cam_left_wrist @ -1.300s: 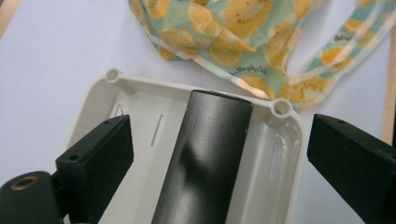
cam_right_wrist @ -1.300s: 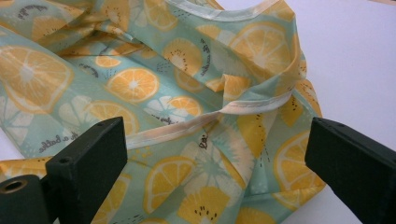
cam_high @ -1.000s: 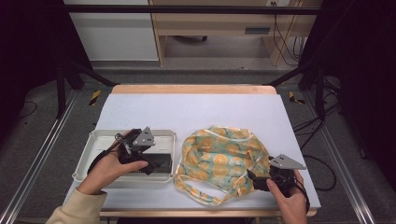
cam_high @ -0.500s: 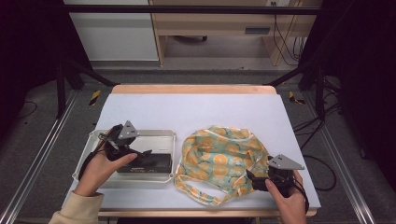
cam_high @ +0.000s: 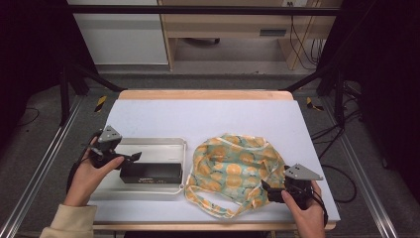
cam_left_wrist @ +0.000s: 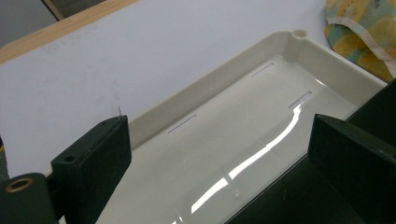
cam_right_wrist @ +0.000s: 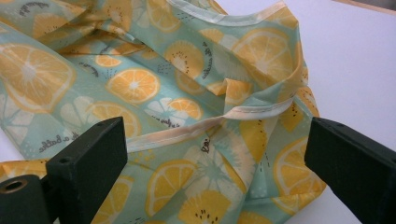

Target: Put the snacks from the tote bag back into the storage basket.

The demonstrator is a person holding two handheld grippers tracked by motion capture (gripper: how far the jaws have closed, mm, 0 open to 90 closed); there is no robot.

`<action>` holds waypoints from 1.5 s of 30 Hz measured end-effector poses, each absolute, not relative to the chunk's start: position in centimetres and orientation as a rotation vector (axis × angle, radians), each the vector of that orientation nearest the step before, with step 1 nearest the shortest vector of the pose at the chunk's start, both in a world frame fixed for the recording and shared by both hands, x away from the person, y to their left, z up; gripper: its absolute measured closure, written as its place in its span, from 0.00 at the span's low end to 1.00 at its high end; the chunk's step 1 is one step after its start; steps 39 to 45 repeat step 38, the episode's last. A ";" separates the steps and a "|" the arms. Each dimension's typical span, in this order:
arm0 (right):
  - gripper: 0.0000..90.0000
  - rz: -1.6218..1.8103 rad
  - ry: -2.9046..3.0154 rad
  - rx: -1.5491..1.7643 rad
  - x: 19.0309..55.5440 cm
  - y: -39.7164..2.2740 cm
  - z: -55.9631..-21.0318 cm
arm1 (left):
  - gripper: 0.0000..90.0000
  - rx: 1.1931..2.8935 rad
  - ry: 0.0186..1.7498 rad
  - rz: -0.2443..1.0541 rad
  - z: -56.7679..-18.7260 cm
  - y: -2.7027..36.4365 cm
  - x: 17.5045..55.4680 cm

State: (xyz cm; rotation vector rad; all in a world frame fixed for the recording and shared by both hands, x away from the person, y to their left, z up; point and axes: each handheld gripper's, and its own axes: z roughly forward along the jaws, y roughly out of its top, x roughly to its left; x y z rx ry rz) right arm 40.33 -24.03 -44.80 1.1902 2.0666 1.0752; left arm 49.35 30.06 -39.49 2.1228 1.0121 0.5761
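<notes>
Work in hand: a judgement only — the black box looks bound for the fruit-print bag, with one gripper for each.
Left gripper point(cam_high: 130, 157): jaws spread wide with nothing between them, hovering over the left part of the white tray point(cam_high: 148, 142); its own view looks along the glossy tray floor point(cam_left_wrist: 224, 154).
Black box point(cam_high: 150, 173): lies in the tray along the near wall, its long axis running left to right across the table point(cam_high: 208, 114); it sits just to the right of and nearer the person than the left gripper's tips, and its dark edge shows at the lower right of the left gripper view point(cam_left_wrist: 299, 196).
Key relation: the box lies close beside the left gripper and well apart from the right one, so the left hand is the nearer; the jaws would need to straddle the box's short width.
Right gripper point(cam_high: 267, 191): jaws wide apart, not yet pinching, at the bag's near right edge.
Bag point(cam_high: 233, 166): lies crumpled flat on the table right of the tray, touching its corner; a cream hem point(cam_right_wrist: 243, 114) runs between the right gripper's jaws.
</notes>
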 end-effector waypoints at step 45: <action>0.07 1.059 2.076 1.192 40.4 -23.9 -44.9 | 0.09 1.996 1.305 0.764 -40.9 35.8 49.9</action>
